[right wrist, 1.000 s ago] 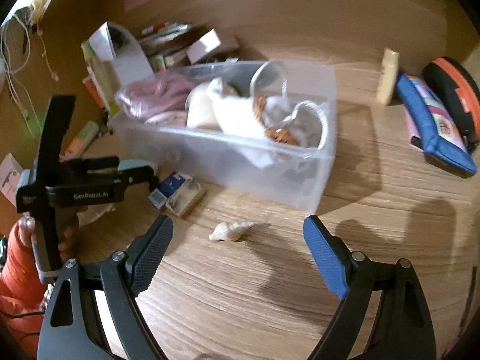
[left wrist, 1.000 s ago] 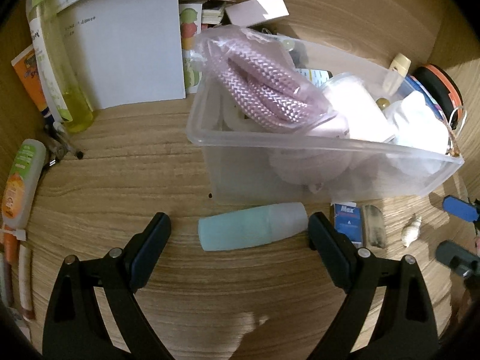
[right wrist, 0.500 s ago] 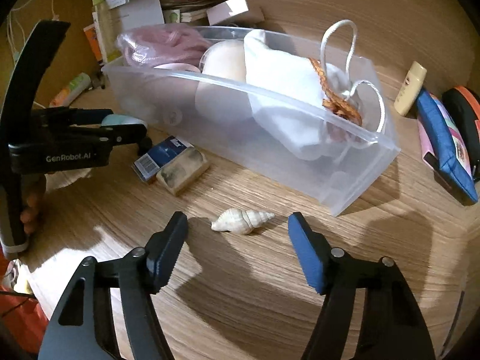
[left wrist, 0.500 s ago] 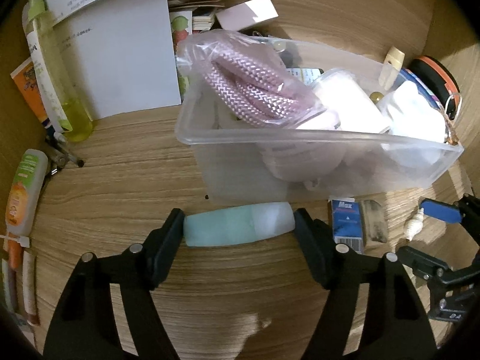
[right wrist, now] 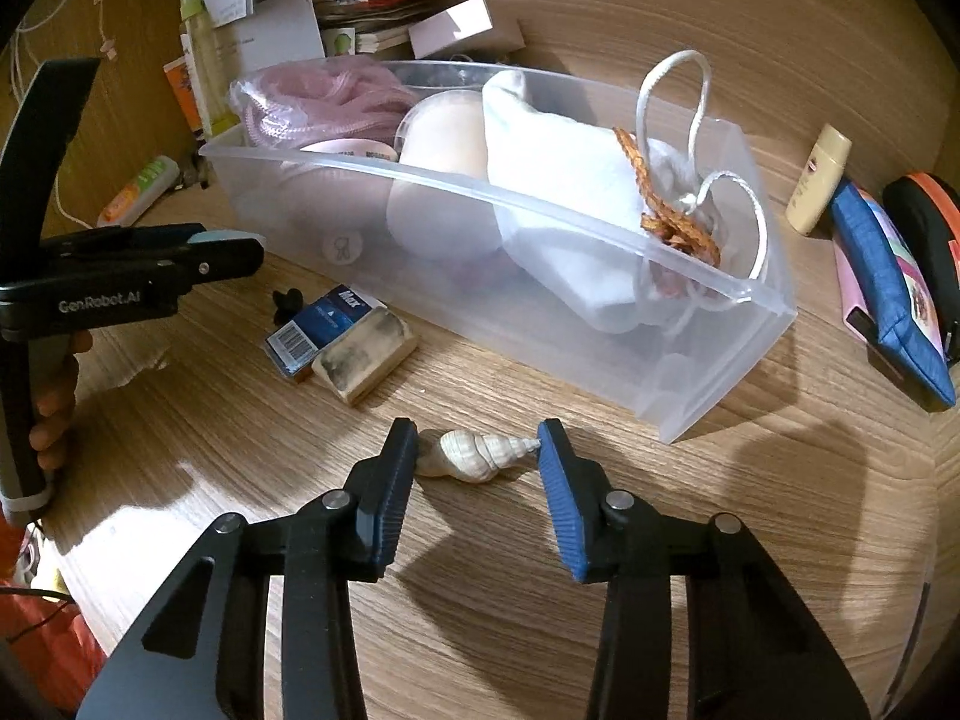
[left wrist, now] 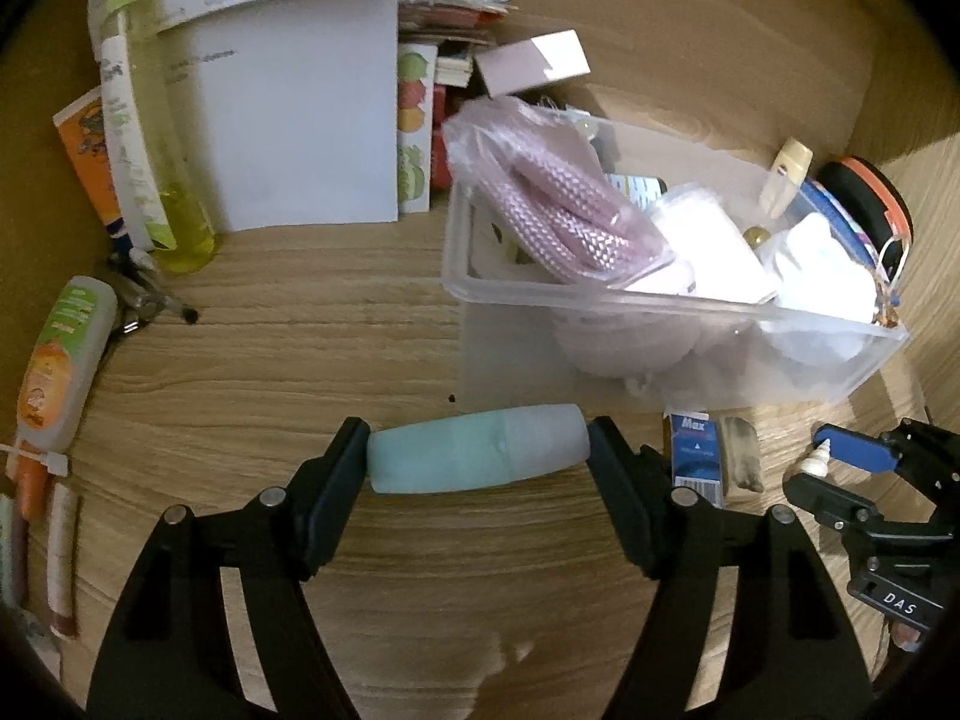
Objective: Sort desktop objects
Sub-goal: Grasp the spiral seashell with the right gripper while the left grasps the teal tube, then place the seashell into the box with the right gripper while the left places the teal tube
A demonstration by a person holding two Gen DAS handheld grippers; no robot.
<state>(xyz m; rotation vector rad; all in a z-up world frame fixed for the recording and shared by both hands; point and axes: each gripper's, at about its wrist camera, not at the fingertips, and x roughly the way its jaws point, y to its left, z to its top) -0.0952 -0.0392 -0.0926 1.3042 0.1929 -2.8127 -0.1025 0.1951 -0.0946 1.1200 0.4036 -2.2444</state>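
My left gripper [left wrist: 478,455] is shut on a pale teal squeeze bottle [left wrist: 474,449], gripping it end to end just in front of the clear plastic bin [left wrist: 660,300]. My right gripper [right wrist: 478,459] is shut on a cream spiral seashell [right wrist: 474,455] lying on the wooden desk, near the bin's [right wrist: 600,354] front right corner. The bin holds a bagged pink rope [left wrist: 558,210], a white drawstring pouch [right wrist: 564,180] and a round pale container [right wrist: 444,144]. The left gripper also shows in the right wrist view [right wrist: 240,246], and the right gripper in the left wrist view [left wrist: 822,468].
A blue box [right wrist: 324,318] and a worn eraser [right wrist: 366,360] lie before the bin. A yellow bottle [left wrist: 162,192], tubes [left wrist: 60,372], papers and booklets crowd the left and back. A blue pouch [right wrist: 888,282], black-orange case [right wrist: 930,222] and small cream bottle [right wrist: 822,177] sit at the right.
Both grippers have moved forward and closed: the left jaws came in onto the ends of the teal bottle, the right jaws onto the seashell.
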